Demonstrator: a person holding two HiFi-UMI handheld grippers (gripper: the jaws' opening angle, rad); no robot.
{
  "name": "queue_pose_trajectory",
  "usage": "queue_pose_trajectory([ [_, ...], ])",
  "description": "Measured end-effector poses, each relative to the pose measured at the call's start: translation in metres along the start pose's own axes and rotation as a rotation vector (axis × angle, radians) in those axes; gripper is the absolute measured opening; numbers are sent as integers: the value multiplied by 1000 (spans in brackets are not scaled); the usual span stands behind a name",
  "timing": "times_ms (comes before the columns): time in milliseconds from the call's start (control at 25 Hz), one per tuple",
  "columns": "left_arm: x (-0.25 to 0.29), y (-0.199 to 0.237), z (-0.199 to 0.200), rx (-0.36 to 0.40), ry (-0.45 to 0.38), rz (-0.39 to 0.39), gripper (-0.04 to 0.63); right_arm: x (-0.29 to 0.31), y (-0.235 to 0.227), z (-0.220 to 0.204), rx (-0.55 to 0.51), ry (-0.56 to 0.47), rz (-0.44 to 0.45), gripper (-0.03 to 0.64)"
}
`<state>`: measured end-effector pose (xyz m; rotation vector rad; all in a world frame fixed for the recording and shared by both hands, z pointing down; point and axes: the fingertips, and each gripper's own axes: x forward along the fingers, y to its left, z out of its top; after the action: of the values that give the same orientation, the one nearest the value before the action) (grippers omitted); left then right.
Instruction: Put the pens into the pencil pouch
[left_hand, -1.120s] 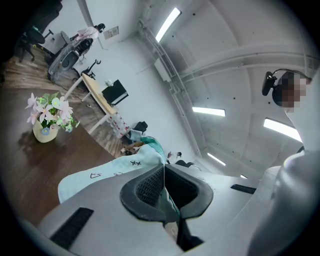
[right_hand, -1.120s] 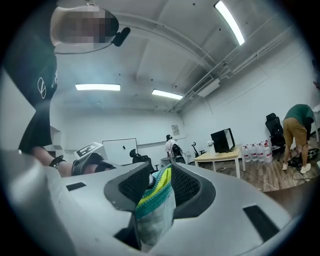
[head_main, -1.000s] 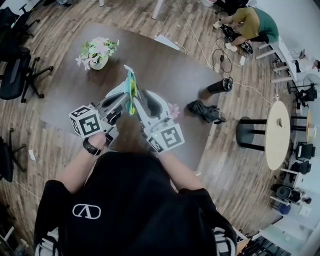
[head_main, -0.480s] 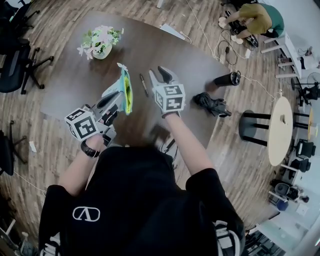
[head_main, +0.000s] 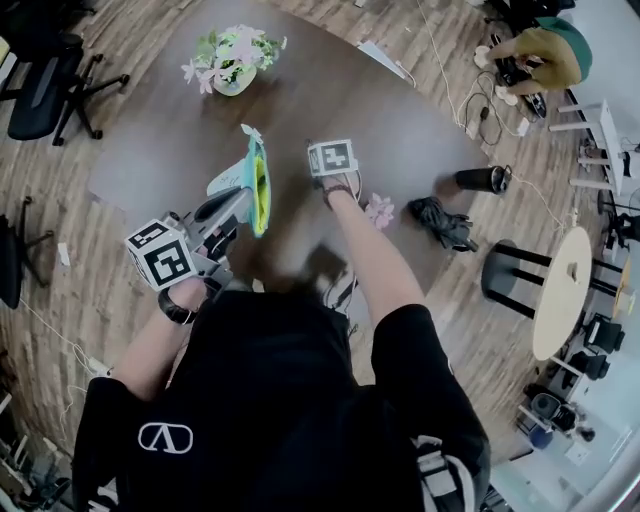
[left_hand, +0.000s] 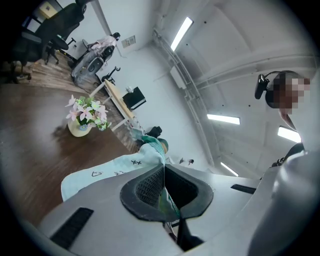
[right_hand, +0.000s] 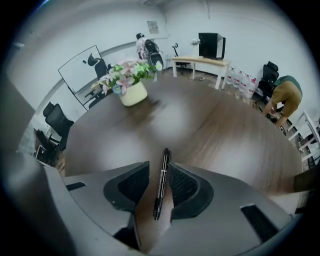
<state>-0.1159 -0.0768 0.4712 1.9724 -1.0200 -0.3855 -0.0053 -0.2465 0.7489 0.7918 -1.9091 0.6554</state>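
Observation:
A teal and green pencil pouch hangs upright above the dark brown table. My left gripper is shut on its edge, and the fabric shows pinched between the pads. My right gripper points steeply down at the table to the right of the pouch; the head view shows mainly its marker cube. A black pen lies on the table between the right jaws, close to the right pad. They stand open, with bare table showing beside the left pad. The head view hides the pen.
A vase of flowers stands at the table's far left. A small pink flower lies near the right edge. On the floor to the right are a black bundle and a black cylinder. A person crouches far right.
My right gripper left the pouch's mouth, swung forward and tipped down onto the table over the pen. The left gripper and pouch drifted slightly lower.

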Motion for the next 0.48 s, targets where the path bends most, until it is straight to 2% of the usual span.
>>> queue_pose_trajectory([
  [240,-6,8,-5,-17,-6,25,9,44,-4,-38,62,211,44,121],
  [480,-7,13,-7,-18,2,34,9,52,-12,-40,44,264,20,44],
])
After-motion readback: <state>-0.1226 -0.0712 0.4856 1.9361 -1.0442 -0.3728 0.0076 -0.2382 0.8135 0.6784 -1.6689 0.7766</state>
